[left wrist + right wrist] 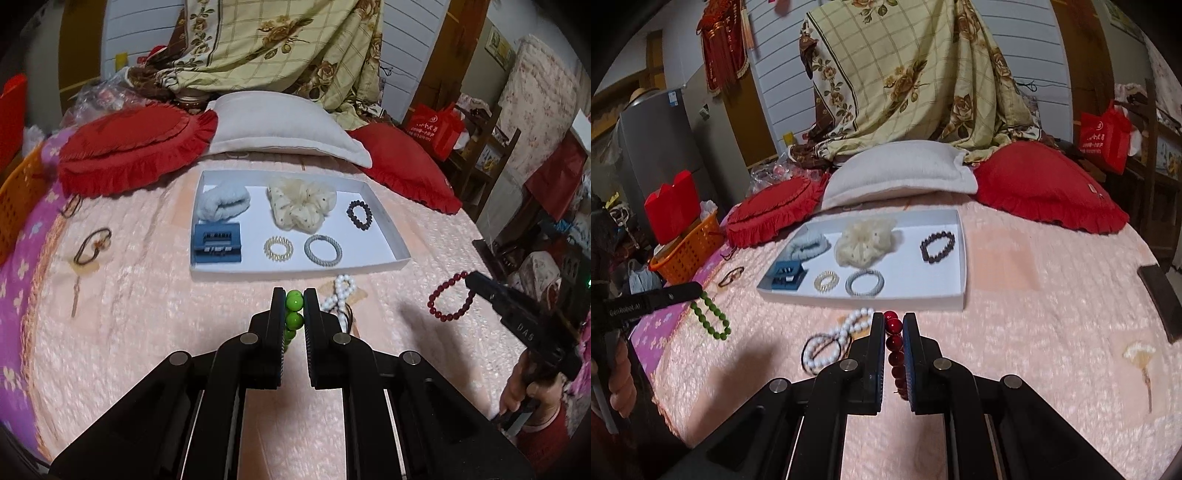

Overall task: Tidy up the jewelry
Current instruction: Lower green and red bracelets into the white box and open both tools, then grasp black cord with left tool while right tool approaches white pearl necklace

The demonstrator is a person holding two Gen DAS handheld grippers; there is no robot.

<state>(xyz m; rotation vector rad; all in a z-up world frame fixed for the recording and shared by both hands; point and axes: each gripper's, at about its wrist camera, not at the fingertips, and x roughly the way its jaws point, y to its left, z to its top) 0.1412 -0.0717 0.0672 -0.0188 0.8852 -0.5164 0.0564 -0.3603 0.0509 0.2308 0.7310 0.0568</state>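
Note:
My left gripper (pixel 294 300) is shut on a green bead bracelet (pixel 294 301), held above the pink bedspread; the bracelet also shows hanging at the left of the right wrist view (pixel 711 318). My right gripper (pixel 894 320) is shut on a red bead bracelet (pixel 894 326), which also hangs at the right of the left wrist view (pixel 448 297). A white tray (pixel 399 254) ahead holds a dark bead bracelet (pixel 359 214), a grey ring bracelet (pixel 322 249), a gold coil tie (pixel 277 248), a cream scrunchie (pixel 301 203), a pale blue band (pixel 221 203) and a blue clip (pixel 217 243). A white pearl bracelet (pixel 341 293) lies before the tray.
Red cushions (pixel 136 147) and a white pillow (pixel 284 125) lie behind the tray. Brown hair ties (pixel 92 245) lie left on the bedspread. An orange basket (pixel 689 254) stands at the bed's left edge. A dark phone-like slab (pixel 1161 295) lies at the right.

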